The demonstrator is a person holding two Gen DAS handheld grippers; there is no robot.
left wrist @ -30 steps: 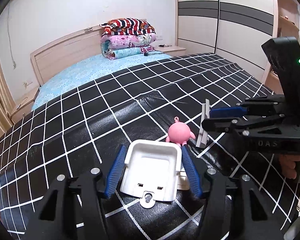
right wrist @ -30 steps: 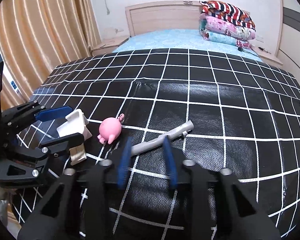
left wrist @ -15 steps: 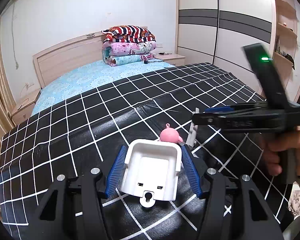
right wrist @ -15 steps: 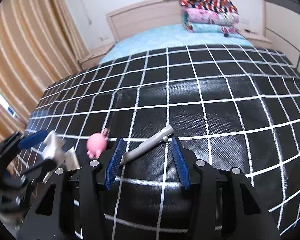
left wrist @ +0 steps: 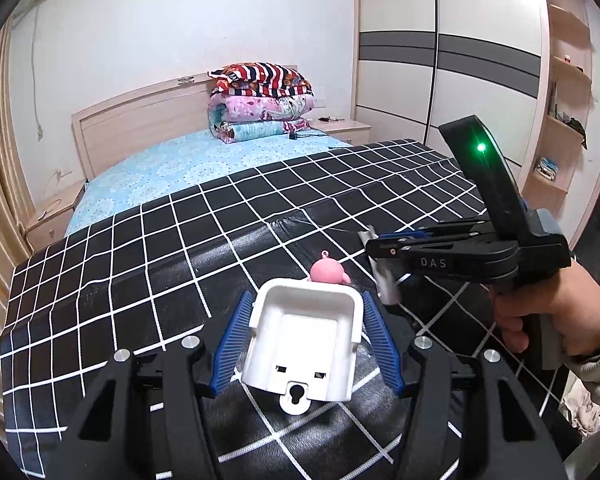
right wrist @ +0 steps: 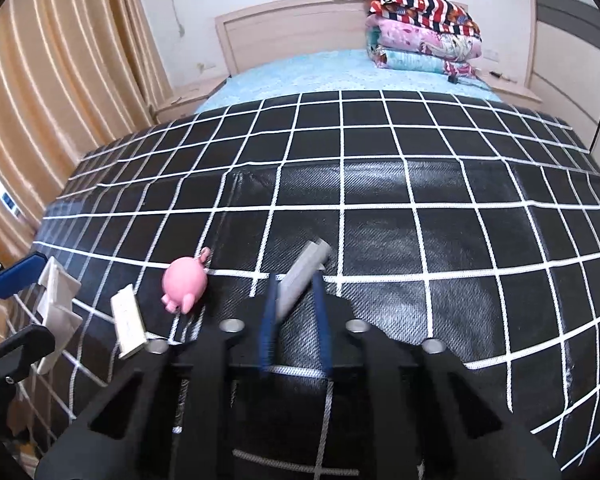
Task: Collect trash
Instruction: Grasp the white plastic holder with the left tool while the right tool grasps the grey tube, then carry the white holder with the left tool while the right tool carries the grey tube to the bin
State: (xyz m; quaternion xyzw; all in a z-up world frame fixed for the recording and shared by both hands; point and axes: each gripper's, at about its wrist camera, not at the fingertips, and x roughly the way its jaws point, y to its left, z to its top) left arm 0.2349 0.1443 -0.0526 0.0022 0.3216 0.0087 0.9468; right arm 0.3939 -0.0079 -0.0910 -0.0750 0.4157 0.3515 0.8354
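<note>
My left gripper (left wrist: pixel 306 344) clamps a white tray (left wrist: pixel 302 344) | my right gripper (right wrist: pixel 296 292) is closing on a grey stick (right wrist: pixel 302 276), long axis slanting far-right on the checked mat (right wrist: pixel 420 208).

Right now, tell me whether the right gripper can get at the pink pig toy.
Probably not yet: the right gripper is closing on the grey stick. The pink pig toy lies uncovered just beside it.

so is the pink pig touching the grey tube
Apart. The right wrist view shows bare black cover between the pig and the tube, which sits between the closing jaws of the right gripper.
</note>
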